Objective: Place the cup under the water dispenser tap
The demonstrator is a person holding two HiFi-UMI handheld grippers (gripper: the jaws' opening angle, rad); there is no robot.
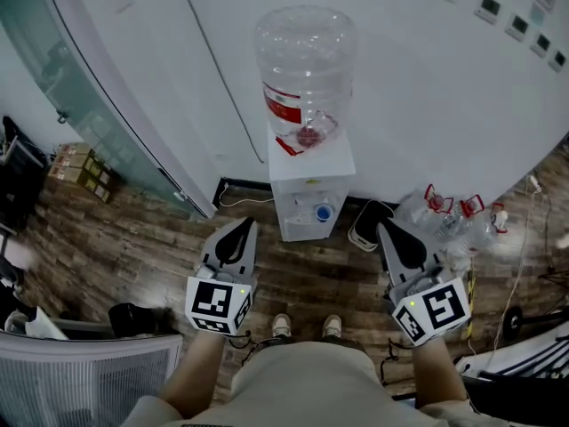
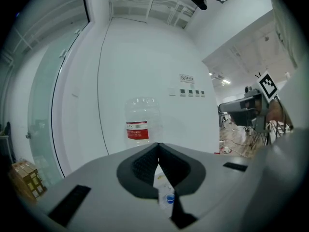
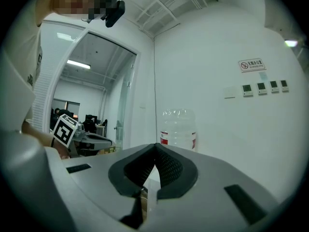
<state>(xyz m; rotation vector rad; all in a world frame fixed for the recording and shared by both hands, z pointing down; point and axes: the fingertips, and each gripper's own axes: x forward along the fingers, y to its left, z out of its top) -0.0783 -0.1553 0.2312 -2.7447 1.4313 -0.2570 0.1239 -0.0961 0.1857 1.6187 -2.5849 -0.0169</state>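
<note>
A white water dispenser stands against the wall with a clear bottle on top, red label facing me. A small blue cup sits in the recess at the dispenser's front, below the taps; it also shows as the blue cup low between the left jaws' sides. My left gripper is held out short of the dispenser on its left, jaws shut and empty. My right gripper hovers to the dispenser's right, also shut with nothing in it. Both point level toward the bottle.
Several empty water bottles with red handles lie on the wood floor to the right, among cables. Cardboard boxes sit by the glass partition at left. A mesh chair back is at the lower left.
</note>
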